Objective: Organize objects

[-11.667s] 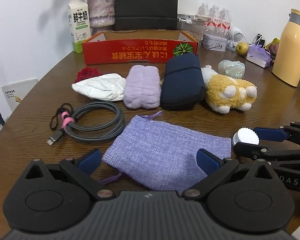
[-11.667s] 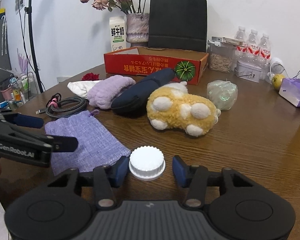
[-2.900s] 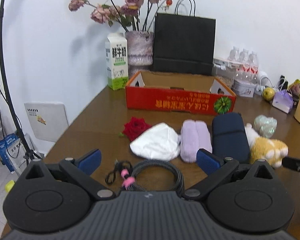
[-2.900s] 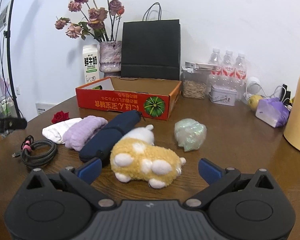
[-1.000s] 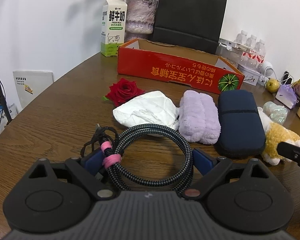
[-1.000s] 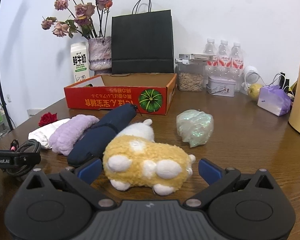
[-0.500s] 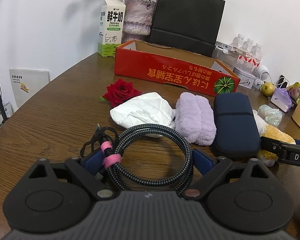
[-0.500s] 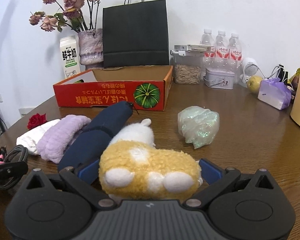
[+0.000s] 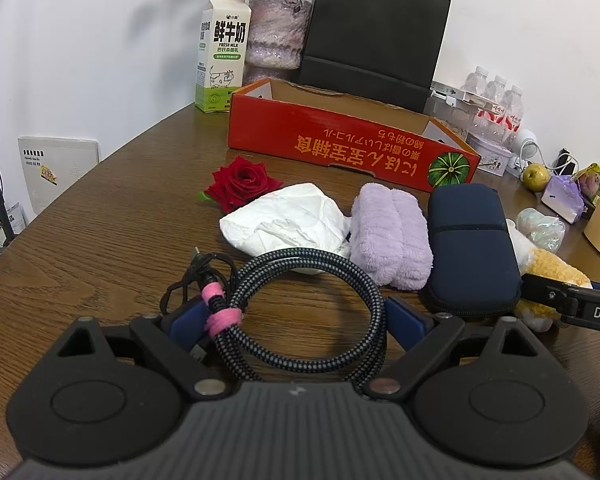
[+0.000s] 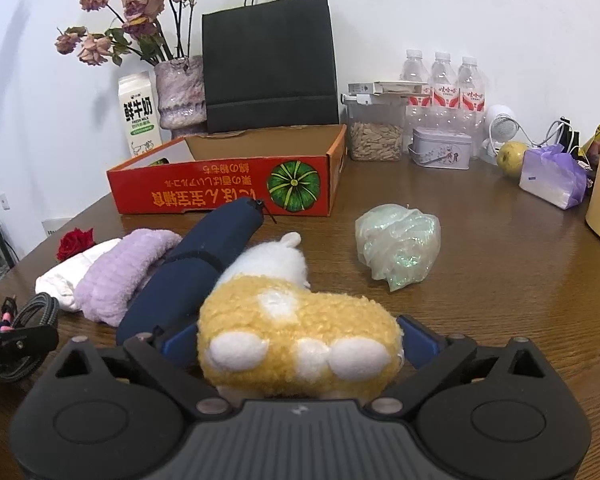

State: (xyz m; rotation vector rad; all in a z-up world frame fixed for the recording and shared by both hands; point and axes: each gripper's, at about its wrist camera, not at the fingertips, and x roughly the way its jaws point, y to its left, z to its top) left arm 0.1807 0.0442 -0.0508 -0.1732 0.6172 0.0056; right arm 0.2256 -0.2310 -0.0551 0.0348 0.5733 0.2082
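We read "FRESH MILK" under three large Chinese characters, 鲜牛奶, on the milk carton; the smaller green line beneath was too fine for us to make out. The red cardboard box carried a row of yellow Japanese characters on its front wall, printed upside down, beside a green pumpkin picture; we could not read them with confidence. On the right gripper, seen from the left wrist, we saw the white letters "DAS", cut off by the frame edge. The water bottles had red labels with white script too small for us. The white panel bore tiny unreadable print
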